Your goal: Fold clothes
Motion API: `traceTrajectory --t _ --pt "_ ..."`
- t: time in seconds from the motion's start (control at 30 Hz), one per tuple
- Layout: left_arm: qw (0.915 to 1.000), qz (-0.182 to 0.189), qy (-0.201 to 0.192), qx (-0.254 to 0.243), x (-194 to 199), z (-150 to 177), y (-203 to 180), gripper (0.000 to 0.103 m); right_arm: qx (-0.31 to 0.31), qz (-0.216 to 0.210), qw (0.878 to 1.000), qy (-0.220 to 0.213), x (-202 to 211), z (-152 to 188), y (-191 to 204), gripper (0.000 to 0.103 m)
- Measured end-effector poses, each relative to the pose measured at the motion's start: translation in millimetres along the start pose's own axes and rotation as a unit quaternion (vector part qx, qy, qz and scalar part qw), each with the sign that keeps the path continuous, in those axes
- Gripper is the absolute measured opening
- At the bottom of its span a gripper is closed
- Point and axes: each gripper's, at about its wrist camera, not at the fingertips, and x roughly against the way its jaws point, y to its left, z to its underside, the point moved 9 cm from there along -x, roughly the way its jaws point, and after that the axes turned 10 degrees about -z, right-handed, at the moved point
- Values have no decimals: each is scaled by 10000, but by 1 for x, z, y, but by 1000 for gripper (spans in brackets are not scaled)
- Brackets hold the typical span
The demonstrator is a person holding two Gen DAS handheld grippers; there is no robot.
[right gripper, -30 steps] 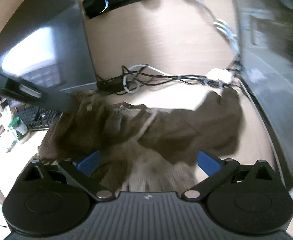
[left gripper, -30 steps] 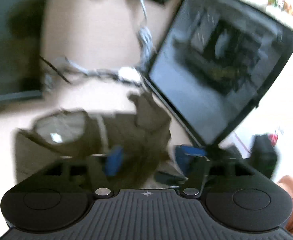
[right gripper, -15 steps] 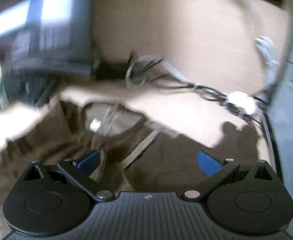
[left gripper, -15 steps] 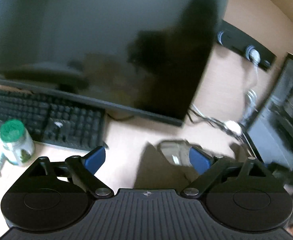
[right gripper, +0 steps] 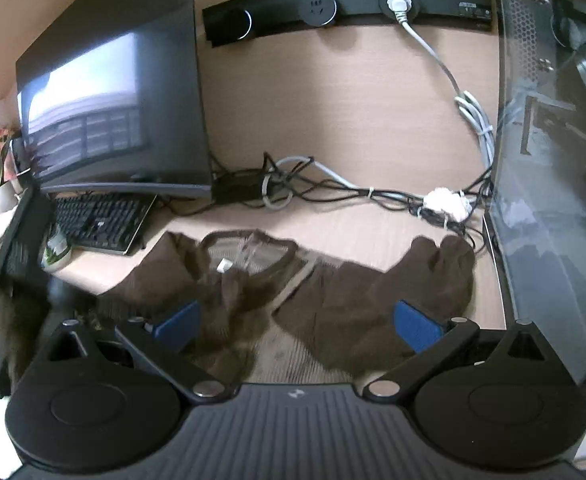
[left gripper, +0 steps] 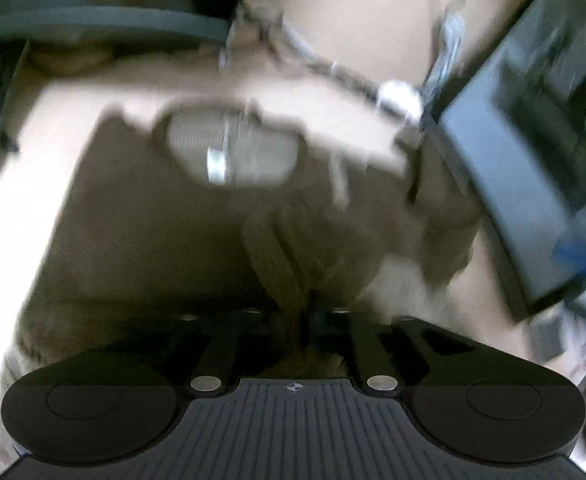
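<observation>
Brown sweater lies crosswise, collar toward the monitor.

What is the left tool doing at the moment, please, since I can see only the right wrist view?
Observer: The left tool is shut on a ribbed fold of the brown sweater.
Operator: Thank you. Where on the sweater does that fold sit?
Observer: It sits nearer the camera than the neck opening, roughly in line with it. The left wrist picture is blurred, so I cannot place it more exactly.
</observation>
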Motion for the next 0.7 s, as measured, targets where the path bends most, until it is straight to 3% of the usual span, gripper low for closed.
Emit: traceTrajectory --t 0.07,0.1,0.13,0.17,0.2,0.23,0.27,0.3,0.37,0.47,0.53,0.6,0.7 --pt "9949 -553 -841 -64 26 -45 4 10 -76 -7 10000 -49 10 5 -1 103" --pt "9880 -865 -1265 -170 36 -65 1 10 -136 7 9999 -77 14 7 -1 103" --pt "9814 -1059 -1576 -291 42 -78 -7 10 -191 22 9998 -101 17 9 -2 103" --pt "9798 -1061 -1649 -386 37 -79 -20 10 -229 50 9997 -106 18 11 -4 103" --pt "9796 -1020 -1667 -474 30 -77 -34 10 -253 90 9996 -94 19 14 -5 103" --pt "9792 -979 -1684 -563 23 -75 -48 18 -287 130 9995 -65 18 18 -7 103" --pt "9838 -768 -1458 -702 5 -64 -64 26 -338 167 9993 -9 16 22 -9 103" --pt "9900 -463 -1080 -777 -14 -45 -77 45 -388 204 9990 48 13 26 -12 103" --pt "9960 57 -440 -782 -39 -10 -90 50 -495 221 9984 176 7 33 -16 103" --pt "9971 508 -30 -563 -38 20 -79 63 -517 175 9981 302 -5 36 -17 103" --pt "9973 547 -297 -399 -12 8 -54 84 -459 115 9982 363 -16 35 -14 103" --pt "9966 407 -676 -218 19 -15 -23 90 -219 9 9990 386 -37 27 -2 103" --pt "9912 -140 -1308 179 66 -49 35 94 141 -150 9989 420 -69 16 15 103"
